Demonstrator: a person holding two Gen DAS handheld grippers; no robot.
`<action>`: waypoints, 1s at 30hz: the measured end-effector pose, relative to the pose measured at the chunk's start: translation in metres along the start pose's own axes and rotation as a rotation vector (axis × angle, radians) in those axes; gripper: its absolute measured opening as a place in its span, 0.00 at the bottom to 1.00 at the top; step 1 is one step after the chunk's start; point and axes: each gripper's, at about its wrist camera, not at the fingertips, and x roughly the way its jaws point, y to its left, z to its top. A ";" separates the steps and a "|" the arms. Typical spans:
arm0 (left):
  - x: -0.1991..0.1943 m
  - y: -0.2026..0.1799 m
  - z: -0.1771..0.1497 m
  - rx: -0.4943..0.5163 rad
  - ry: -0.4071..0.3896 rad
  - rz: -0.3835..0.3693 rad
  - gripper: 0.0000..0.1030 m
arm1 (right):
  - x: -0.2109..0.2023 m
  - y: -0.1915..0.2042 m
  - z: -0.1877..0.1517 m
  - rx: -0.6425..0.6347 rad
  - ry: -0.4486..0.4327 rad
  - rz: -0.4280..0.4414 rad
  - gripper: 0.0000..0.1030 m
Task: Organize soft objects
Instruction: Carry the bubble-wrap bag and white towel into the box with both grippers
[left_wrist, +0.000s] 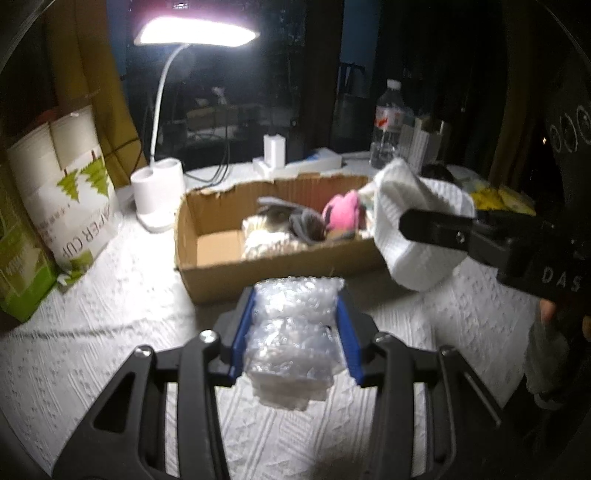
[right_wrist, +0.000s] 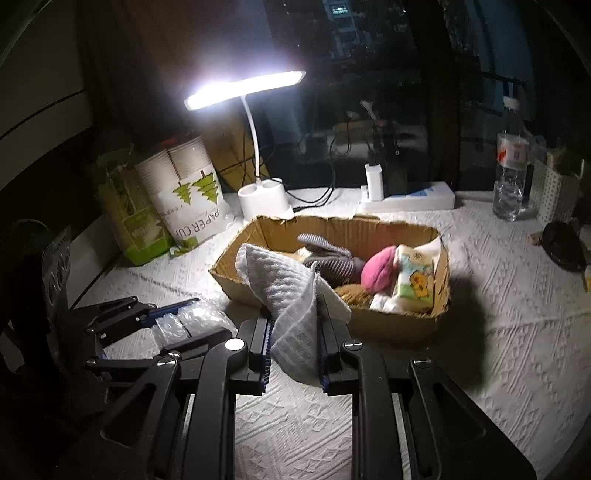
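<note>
Left gripper: lower centre of the left wrist view, blue-padded fingers pressed onto a wad of bubble wrap; in the right wrist view it sat at lower left, low over the tablecloth.
Bubble wrap: clear, crumpled, pinched between both pads, sticking out front and back; just in front of the box's near wall.
Right gripper: lower centre of its own view, fingers clamped on a white cloth; in the left wrist view it entered from the right edge.
White cloth: waffle-textured, folded, draped up and over the fingertips; held in the air at the right end of the box, overlapping its near rim in the right wrist view.
Cardboard box: open, torn top edges, centre of the table.
Box contents: grey striped sock-like item, pink plush, tissue pack with green print, brown fuzzy thing, all bunched toward the right half; left half showed bare floor in the left wrist view.
Tablecloth: white, patterned.
Desk lamp: lit, upper centre, white base behind the box.
Paper cup sleeve: left, leaning by a green carton.
Water bottle: upper right, upright.
Power strip: behind the box, white.
</note>
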 end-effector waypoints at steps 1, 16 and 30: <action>-0.001 0.001 0.003 0.002 -0.007 0.000 0.42 | -0.001 -0.001 0.002 -0.002 -0.003 -0.001 0.20; -0.005 0.030 0.051 -0.014 -0.101 0.044 0.42 | -0.002 -0.013 0.036 -0.025 -0.059 -0.031 0.20; 0.021 0.057 0.076 -0.080 -0.129 0.038 0.42 | 0.029 -0.020 0.060 -0.043 -0.063 -0.055 0.20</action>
